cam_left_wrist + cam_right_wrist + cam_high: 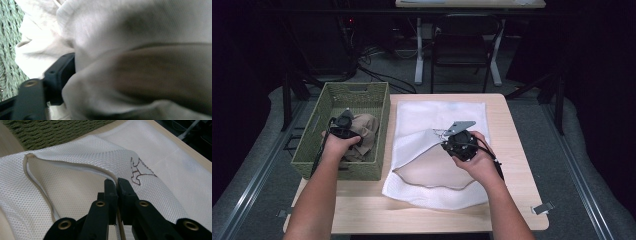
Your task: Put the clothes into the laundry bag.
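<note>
Holding the mesh bag (439,150) open is the right tongs' (451,138) job: in the right gripper view the two black jaws stand pinched together on the bag's (75,195) beige zipper hem (82,167), lifting the upper layer so the mouth gapes toward 9 o'clock, facing the basket (312,150).

Garment (364,132): beige cloth, bunched inside the green woven basket at the worktop's (507,150) left edge. Left tongs (346,125) are down among it. Left gripper view shows one black jaw (60,75) pressed against folds of cloth (140,75), with basket weave (10,50) at the frame's left; the second jaw is covered by fabric, so I cannot tell whether the tongs have closed on the garment or merely lie in it.

Key relation: from the left tongs, the bag mouth lies at about 3 o'clock in the high view, just beyond the basket's right wall. The open hem runs as a curve from about 12 to 5 o'clock around the right tongs, so entry is sideways, left to right. Left hand (339,145) is the nearer one to the garment; right hand (477,160) is committed to the hem.

Pose: left forearm comes up from 6 o'clock, wrist bent over the basket rim, tongs pointing down and away. Right forearm angles in from 5 o'clock, tongs pointing to 11 o'clock, raised slightly off the worktop.

Judgement: the garment must clear the basket wall before it can travel right into the mouth.
</note>
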A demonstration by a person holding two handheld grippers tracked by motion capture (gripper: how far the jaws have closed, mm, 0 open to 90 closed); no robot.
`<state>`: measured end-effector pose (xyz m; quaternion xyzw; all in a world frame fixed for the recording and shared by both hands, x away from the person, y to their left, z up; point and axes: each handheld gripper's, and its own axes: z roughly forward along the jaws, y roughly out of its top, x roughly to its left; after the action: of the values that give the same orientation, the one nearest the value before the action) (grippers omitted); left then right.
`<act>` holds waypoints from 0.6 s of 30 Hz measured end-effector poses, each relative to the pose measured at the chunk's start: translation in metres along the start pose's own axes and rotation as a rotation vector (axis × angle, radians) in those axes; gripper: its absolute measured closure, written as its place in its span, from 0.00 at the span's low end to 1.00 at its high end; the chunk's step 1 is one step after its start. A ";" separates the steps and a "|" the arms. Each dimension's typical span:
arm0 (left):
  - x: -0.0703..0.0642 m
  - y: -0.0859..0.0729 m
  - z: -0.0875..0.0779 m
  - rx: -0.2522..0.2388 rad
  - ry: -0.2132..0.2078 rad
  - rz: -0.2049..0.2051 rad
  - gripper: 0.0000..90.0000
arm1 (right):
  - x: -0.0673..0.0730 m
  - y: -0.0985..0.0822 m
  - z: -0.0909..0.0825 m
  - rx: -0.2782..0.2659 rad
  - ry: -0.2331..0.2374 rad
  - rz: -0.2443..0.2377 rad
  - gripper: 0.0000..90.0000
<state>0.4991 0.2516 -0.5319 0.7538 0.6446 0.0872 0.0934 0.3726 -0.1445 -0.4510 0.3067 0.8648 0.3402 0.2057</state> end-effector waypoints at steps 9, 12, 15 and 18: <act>0.002 -0.001 0.000 0.001 0.002 -0.021 0.37 | 0.001 0.000 0.000 0.000 0.001 0.000 0.96; 0.001 -0.001 0.000 -0.001 0.006 -0.012 0.38 | 0.001 0.000 0.000 0.000 0.002 0.000 0.96; 0.002 -0.001 0.000 -0.003 0.001 0.008 0.38 | 0.001 0.000 0.000 0.000 0.001 0.000 0.96; 0.004 -0.001 0.000 -0.004 -0.017 0.014 0.43 | 0.001 0.000 0.000 -0.001 0.002 0.000 0.95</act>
<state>0.4988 0.2553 -0.5322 0.7588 0.6382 0.0827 0.1000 0.3722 -0.1438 -0.4514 0.3064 0.8648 0.3408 0.2050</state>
